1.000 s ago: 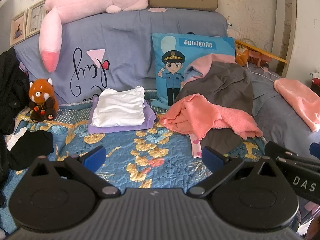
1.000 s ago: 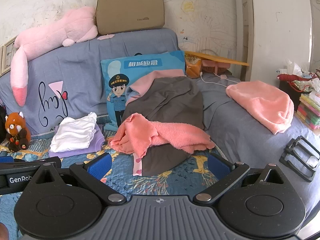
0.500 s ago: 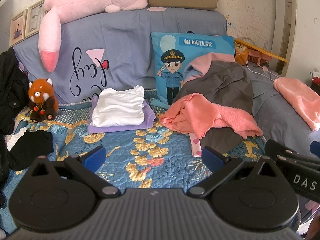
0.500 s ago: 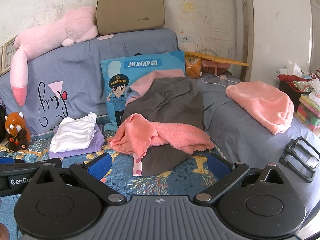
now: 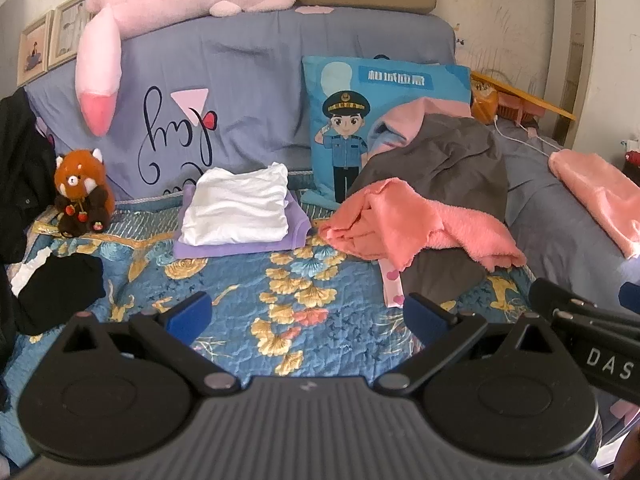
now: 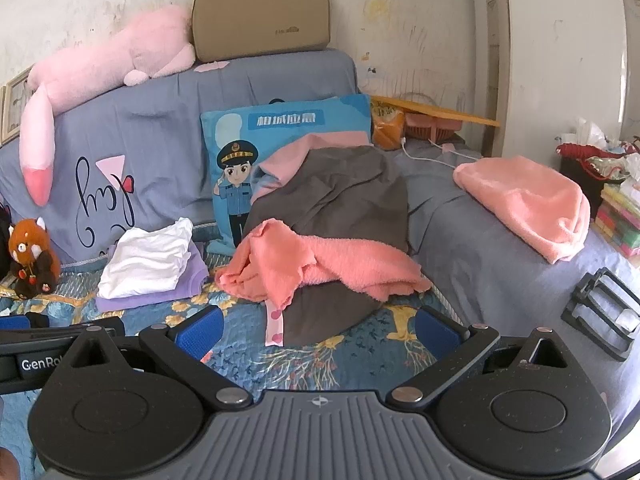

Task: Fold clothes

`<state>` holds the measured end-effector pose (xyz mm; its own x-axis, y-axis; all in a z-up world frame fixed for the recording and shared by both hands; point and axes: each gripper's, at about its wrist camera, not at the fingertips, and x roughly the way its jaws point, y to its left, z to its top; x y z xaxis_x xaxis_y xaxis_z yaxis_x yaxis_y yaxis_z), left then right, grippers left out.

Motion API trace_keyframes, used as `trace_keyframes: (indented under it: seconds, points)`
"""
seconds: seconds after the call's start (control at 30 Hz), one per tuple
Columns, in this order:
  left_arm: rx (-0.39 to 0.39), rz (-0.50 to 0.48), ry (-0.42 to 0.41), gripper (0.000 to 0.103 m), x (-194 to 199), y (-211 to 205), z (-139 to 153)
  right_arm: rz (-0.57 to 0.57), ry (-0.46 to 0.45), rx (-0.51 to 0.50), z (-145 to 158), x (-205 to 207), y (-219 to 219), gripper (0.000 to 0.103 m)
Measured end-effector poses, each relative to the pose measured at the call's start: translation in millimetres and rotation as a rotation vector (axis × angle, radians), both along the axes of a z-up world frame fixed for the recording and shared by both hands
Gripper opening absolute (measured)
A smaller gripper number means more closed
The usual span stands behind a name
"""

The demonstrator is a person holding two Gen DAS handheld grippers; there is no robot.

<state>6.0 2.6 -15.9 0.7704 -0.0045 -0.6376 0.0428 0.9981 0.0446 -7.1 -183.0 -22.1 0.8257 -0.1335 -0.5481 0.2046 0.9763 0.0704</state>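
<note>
L gripper: my left gripper point(image 5: 307, 316), blue-padded fingers spread wide apart w/ nothing between, held over the blue floral quilted bedspread point(image 5: 256, 288).
R gripper: my right gripper point(image 6: 318, 330), fingers likewise wide apart, nothing held; its black frame also shows at the right edge of the left view.
Unfolded pile: crumpled coral-pink fleece garment point(image 6: 316, 264) draped across a dark grey garment point(image 6: 344, 200); a pink garment point(image 6: 296, 156) pokes out behind the grey one; a narrow pink strip w/ heart print point(image 6: 275, 318) hangs from under the pile onto the bedspread. Pile sits ahead of both grippers, apart from the fingertips.
Folded stack: white folded garment point(image 5: 238, 210) on top of a lilac folded garment point(image 5: 240, 244), left of the pile, near the sofa back.
Other fleece: second coral-pink fleece piece point(image 6: 528, 204) lying on the grey-blue sheet point(image 6: 472, 248), well right of the pile.
Black item: black cloth point(image 5: 56, 288) at the left edge of the bedspread; I can't tell what garment it is.
Backdrop: blue cartoon-officer cushion point(image 5: 360, 120) upright behind the pile; red-panda plush toy point(image 5: 82, 192) at left; long pink plush toy point(image 5: 168, 4) and tan rectangular cushion point(image 6: 260, 12) on top of the sofa back.
Right edge: black plastic frame point(image 6: 604, 312) lying on the sheet.
</note>
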Motion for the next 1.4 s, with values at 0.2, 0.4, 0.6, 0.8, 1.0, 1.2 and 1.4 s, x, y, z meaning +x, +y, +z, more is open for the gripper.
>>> trace_keyframes:
  seconds: [0.2, 0.4, 0.6, 0.8, 1.0, 1.2, 1.4]
  points:
    - [0.002, 0.003, 0.014, 0.103, 4.0, 0.8, -7.9, -0.002, 0.013, 0.003, -6.4, 3.9, -1.0, 0.103]
    - [0.009, 0.017, 0.041, 0.103, 14.1, 4.3, -22.9, -0.006, 0.042, 0.009, -20.5, 12.4, -4.3, 0.103]
    - [0.01, 0.032, 0.085, 0.103, 31.0, 11.1, -49.2, -0.026, 0.076, 0.014, -52.2, 32.4, -20.4, 0.103]
    - [0.009, 0.0, 0.097, 0.103, 53.6, 11.6, -79.7, 0.042, 0.003, -0.161, -86.6, 66.7, -22.4, 0.103]
    - [-0.009, -0.073, 0.119, 0.103, 86.4, -3.8, -112.2, 0.135, -0.019, -0.263, -113.8, 111.5, -27.1, 0.101]
    - [0.001, -0.182, 0.111, 0.103, 136.3, -26.6, -143.1, 0.154, -0.011, -0.382, -142.7, 155.8, -35.5, 0.092]
    - [0.027, -0.237, 0.095, 0.103, 169.5, -38.0, -157.9, 0.151, 0.086, -0.486, -174.6, 209.4, -44.2, 0.067]
